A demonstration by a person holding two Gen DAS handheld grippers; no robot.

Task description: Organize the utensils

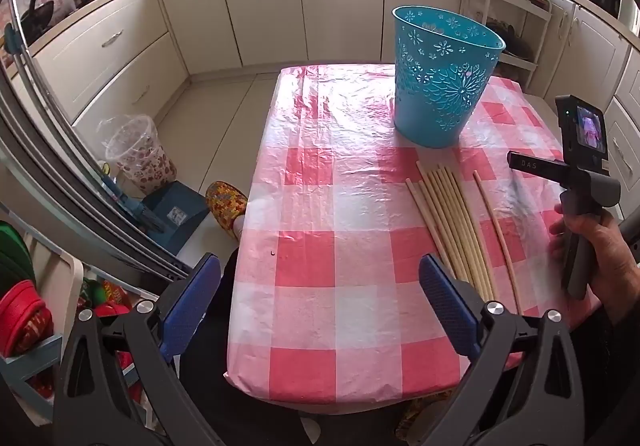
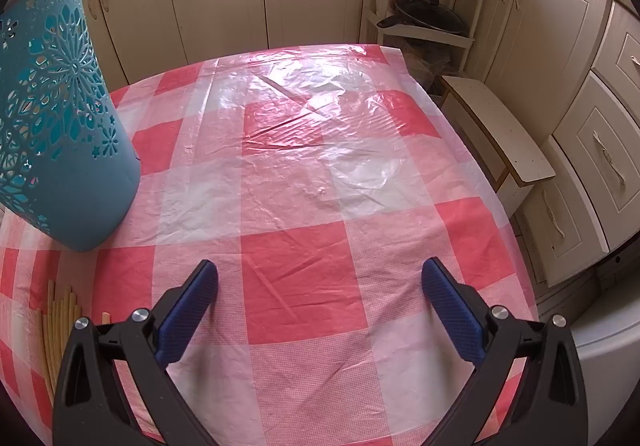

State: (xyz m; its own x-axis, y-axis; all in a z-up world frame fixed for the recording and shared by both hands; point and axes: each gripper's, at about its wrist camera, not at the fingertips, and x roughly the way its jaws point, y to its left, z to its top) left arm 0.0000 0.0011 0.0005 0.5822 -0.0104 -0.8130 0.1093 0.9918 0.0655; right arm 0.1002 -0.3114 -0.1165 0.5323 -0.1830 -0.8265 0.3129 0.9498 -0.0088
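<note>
Both grippers, left (image 1: 320,282) and right (image 2: 320,286), hung wide open and empty over the checked bench (image 1: 320,206). Chopsticks (image 1: 452,222) lay bundled just before the upright blue basket (image 1: 444,74).

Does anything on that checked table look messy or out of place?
Only slightly: one chopstick lies apart from the bundle in front of the upright blue basket. The tablecloth is creased. Nothing spilled or broken.
</note>
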